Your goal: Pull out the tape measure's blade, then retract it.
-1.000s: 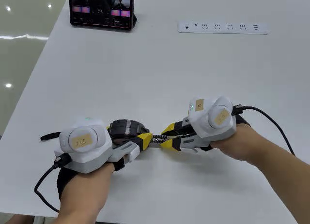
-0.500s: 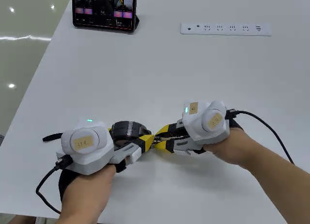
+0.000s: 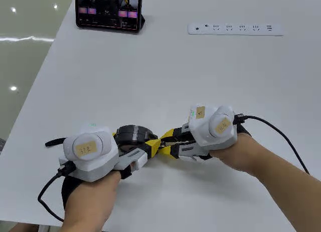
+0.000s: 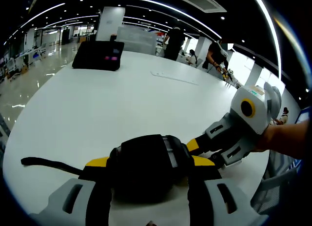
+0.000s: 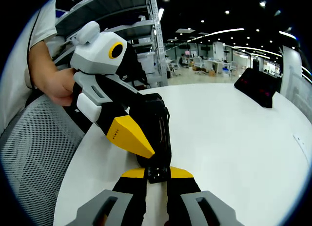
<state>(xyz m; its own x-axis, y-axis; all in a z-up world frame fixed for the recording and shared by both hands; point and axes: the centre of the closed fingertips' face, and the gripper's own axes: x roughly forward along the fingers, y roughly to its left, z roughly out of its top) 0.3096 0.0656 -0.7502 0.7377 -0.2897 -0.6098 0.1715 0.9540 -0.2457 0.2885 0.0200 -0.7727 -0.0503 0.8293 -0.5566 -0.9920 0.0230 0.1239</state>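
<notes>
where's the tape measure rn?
Head view, lower left of centre: tape measure clamped in the left gripper, right gripper pinching its blade tip.

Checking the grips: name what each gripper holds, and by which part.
The left gripper clamps the tape measure across its black sides. The right gripper pinches the blade's end tab, close against the tape measure.

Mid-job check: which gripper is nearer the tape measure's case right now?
Left. The left gripper has its jaws clamped around the tape measure case. The right gripper sits just in front of the case, pinching the blade tip.
</notes>
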